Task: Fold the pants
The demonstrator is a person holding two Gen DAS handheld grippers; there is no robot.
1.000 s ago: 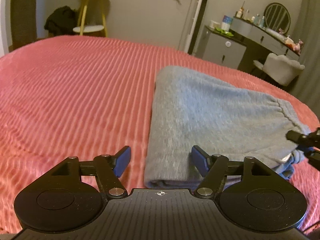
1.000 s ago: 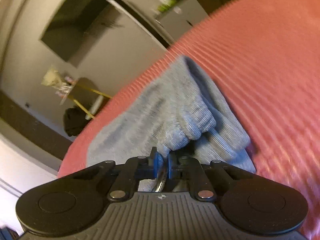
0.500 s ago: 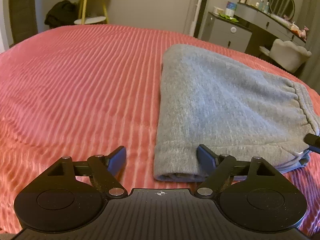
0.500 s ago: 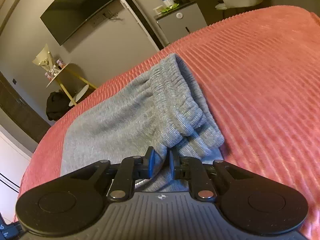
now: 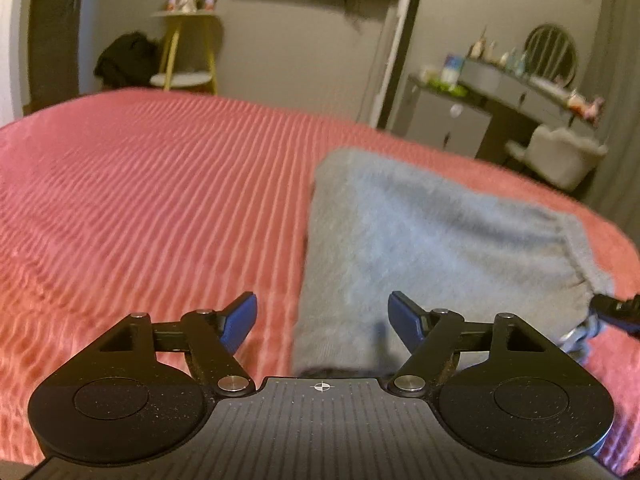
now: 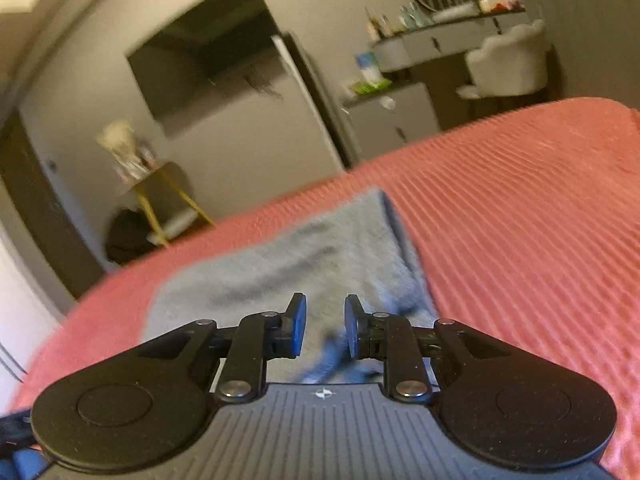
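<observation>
Fingers of the right gripper (image 6: 325,326) are being opened, nothing pinched; the left gripper (image 5: 322,318) is being narrowed, unclamped. The soft, limp pants (image 5: 420,248) are lying folded on the bedspread (image 5: 160,200); the thick waistband edge is best gripped.

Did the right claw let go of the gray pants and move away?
Yes. The right claw was pinching the waistband; now its jaws are opening, pads clear of the gray pants. It has backed off and rolled level, judging by the red bedspread.
</observation>
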